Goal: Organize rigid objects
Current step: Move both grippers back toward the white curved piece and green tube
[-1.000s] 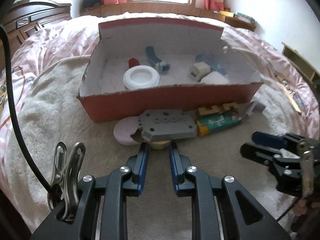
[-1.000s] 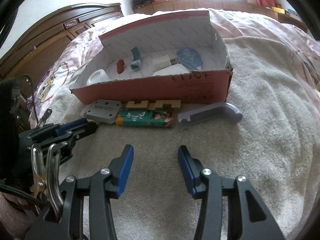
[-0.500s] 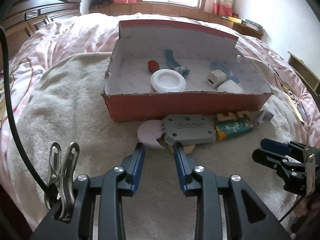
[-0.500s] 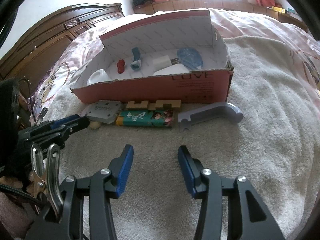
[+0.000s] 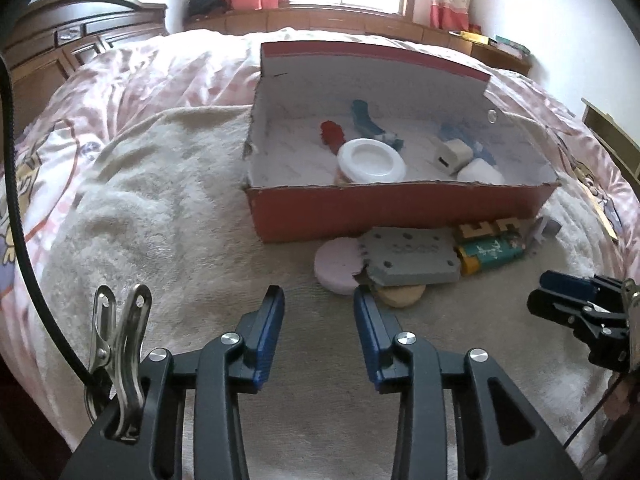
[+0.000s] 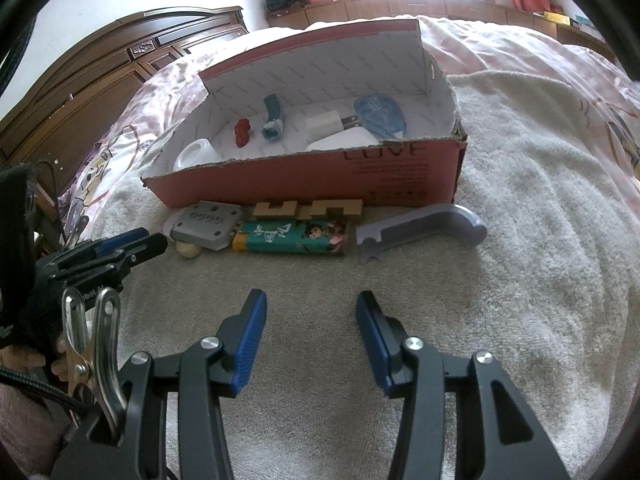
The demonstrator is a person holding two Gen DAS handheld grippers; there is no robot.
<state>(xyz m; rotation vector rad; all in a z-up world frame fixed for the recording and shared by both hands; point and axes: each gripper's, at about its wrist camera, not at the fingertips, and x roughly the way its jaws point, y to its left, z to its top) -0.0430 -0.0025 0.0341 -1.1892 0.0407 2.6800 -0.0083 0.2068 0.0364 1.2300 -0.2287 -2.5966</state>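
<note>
The left gripper (image 5: 318, 300) has just been opening its jaws; nothing is between them. The grey block (image 5: 410, 256) lies just beyond, before the red box (image 5: 392, 210). The right gripper (image 6: 310, 304) is released, empty.

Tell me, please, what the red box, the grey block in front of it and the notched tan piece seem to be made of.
Red box: cardboard, matte; the top edge is torn and rough, the inside white.
Grey block: probably moulded plastic, dull; even colour, neat round holes. Metal is possible.
Tan piece: likely unpainted wood, from its pale colour and square-cut notches.
</note>
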